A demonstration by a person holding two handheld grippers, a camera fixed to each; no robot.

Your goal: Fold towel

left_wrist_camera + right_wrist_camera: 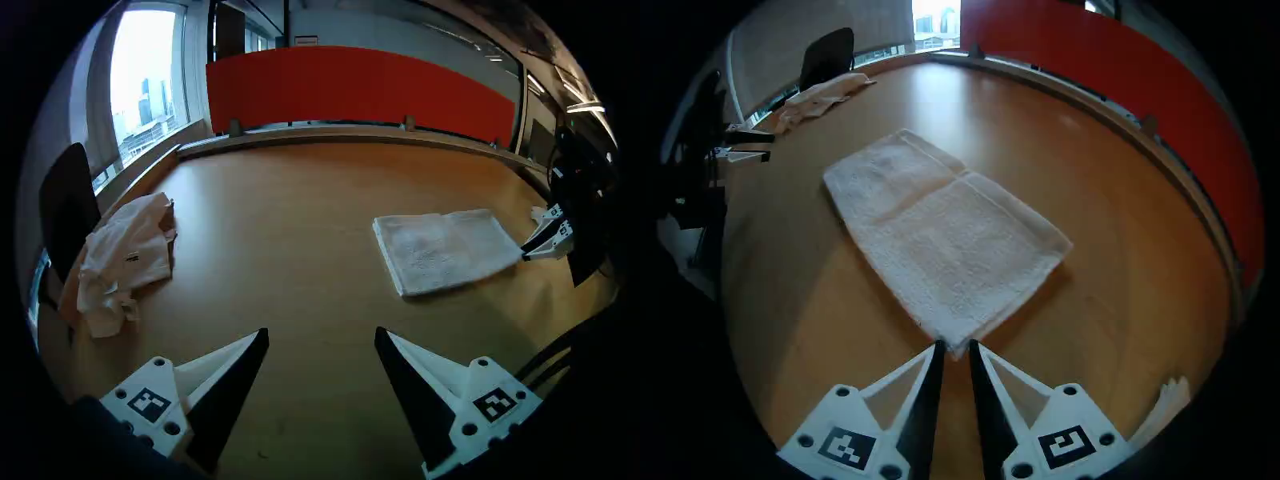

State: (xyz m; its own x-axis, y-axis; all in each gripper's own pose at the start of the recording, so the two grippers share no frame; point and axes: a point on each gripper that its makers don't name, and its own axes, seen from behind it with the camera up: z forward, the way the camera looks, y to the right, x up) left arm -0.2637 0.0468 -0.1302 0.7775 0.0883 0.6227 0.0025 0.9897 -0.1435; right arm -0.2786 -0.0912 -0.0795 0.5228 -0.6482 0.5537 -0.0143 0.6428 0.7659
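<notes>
- On the left, a crumpled heap of white cloth (128, 256) lies near the edge of the brown wooden table (304, 216), well apart from the work.
- The left gripper (320, 332) hangs over bare wood with its fingers spread wide and nothing in them.
- To its right, the folded white terry towel (444, 250) lies flat, with open tabletop on every side.
- The right gripper (956, 346) is much nearer. The towel's near corner sits at its fingertips and its long axis runs away from them.
- Those fingers are drawn almost together, but I cannot tell whether they pinch the corner.
- The next fold probably needs the left gripper brought across.
</notes>
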